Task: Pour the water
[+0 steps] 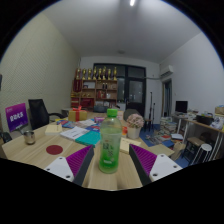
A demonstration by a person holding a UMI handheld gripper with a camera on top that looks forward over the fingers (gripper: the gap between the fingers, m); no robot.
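A clear green bottle (110, 146) with a green cap and a white label stands upright on the wooden table (40, 155). It stands between my fingers, close to their tips. My gripper (110, 163) is open, its purple pads (78, 160) on either side of the bottle, with a gap showing at each side. The bottle's base rests on the table. No cup or glass stands near the fingers.
To the left on the table lie a dark red round coaster (54, 150) and a small can (29, 137). A teal sheet (88, 138) and a white cup (133, 130) sit beyond the bottle. A purple screen (16, 114), a black chair (38, 110) and a far shelf (97, 76) stand behind.
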